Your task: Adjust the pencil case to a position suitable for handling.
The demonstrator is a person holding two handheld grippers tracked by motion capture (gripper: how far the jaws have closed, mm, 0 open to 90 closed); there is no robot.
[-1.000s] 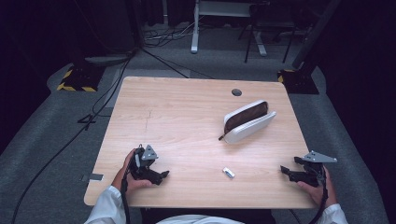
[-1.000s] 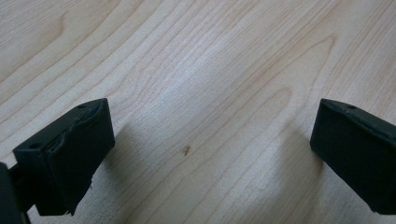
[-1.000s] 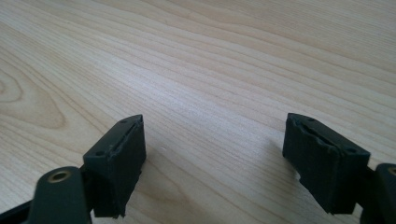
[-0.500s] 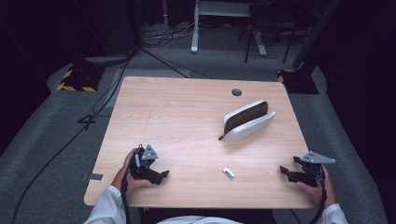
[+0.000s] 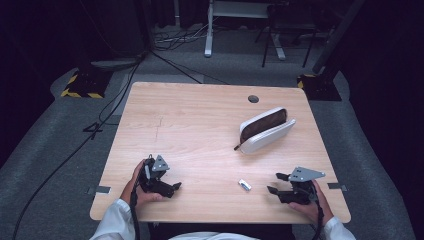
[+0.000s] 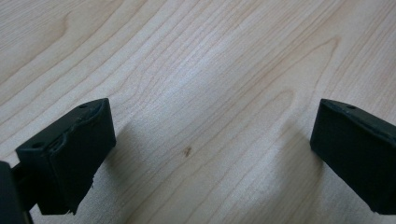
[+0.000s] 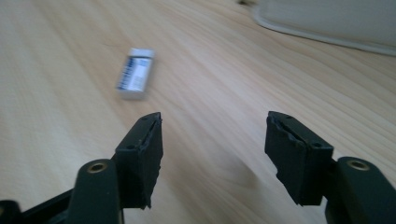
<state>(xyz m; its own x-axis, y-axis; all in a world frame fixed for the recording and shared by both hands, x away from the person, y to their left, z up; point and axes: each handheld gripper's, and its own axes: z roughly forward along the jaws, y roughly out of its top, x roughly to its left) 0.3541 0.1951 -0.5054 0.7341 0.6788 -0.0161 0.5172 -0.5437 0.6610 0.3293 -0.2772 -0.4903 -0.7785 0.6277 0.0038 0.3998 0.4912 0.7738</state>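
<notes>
Small white eraser [image 7: 135,73], blue-printed sleeve, flat on the wooden table [image 5: 200,130]

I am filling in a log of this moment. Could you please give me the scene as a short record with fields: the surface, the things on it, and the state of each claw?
surface: wooden table
small thing: white eraser-like block, lying flat near the front edge
larger thing: white pencil case, unzipped, dark inside, right of centre
left claw: open, nothing between the jaws, low over bare wood
right claw: open, jaws have just been closing, nothing between them, points toward the block
contact: neither claw touches a thing
</notes>
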